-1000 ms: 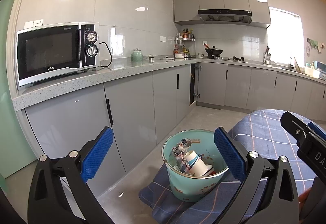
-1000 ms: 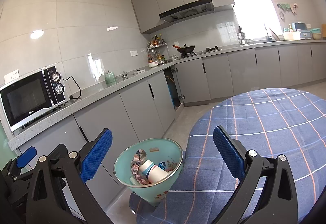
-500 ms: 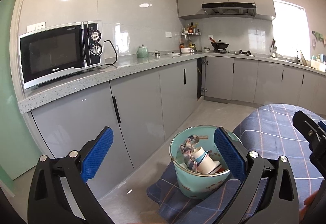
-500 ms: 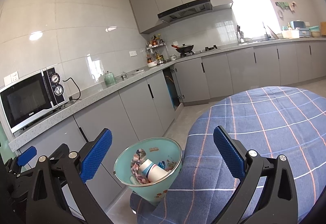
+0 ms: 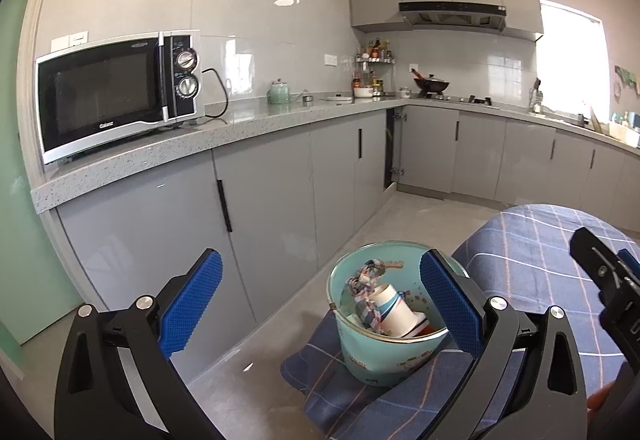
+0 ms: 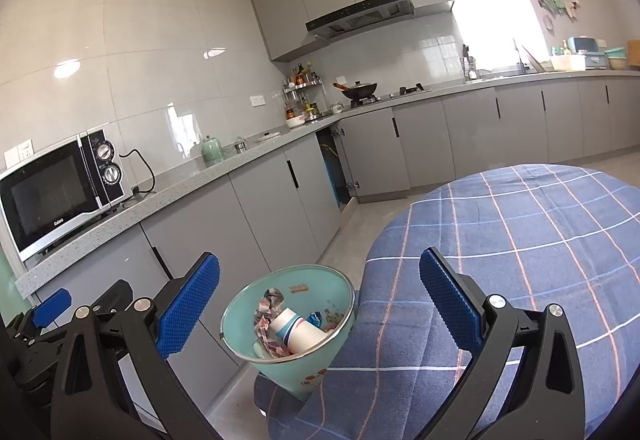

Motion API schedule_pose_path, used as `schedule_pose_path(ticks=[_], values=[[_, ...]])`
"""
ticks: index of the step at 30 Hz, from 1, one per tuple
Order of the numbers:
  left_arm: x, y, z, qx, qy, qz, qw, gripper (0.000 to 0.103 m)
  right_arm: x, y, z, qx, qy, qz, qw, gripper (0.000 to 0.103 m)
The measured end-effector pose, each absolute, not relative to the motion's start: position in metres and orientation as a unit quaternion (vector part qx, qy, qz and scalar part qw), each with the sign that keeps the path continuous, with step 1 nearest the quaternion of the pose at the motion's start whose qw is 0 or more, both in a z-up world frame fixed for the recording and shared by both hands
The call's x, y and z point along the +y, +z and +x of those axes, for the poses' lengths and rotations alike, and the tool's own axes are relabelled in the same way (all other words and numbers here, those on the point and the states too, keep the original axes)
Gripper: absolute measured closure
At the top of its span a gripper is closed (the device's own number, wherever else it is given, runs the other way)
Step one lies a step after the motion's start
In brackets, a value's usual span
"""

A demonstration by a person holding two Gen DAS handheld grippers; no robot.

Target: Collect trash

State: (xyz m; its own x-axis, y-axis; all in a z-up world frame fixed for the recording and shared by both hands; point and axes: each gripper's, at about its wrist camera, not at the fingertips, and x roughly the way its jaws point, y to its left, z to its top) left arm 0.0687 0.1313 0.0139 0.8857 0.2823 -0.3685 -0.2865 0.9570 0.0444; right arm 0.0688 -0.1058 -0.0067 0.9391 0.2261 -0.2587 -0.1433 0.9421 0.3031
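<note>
Both grippers' fingers spread, teal bin holding cup, perhaps wrappers

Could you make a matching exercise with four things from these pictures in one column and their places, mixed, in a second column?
Things:
1. paper cup
2. microwave
3. wok
4. teal bin

Places:
A. on the stove under the range hood
B. at the edge of the blue checked tablecloth
C. inside the bin, among crumpled wrappers
D. at the near end of the grey countertop

Pairs: 1-C, 2-D, 3-A, 4-B
</note>
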Motion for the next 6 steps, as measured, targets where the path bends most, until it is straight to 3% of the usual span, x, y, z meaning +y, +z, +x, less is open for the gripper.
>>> schedule_pose_path(ticks=[6], values=[[0.1321, 0.0119, 0.0699, 0.195, 0.150, -0.010, 0.969, 0.006, -0.1054, -0.0086, 0.0700, 0.151, 0.093, 0.144, 0.974, 0.005]])
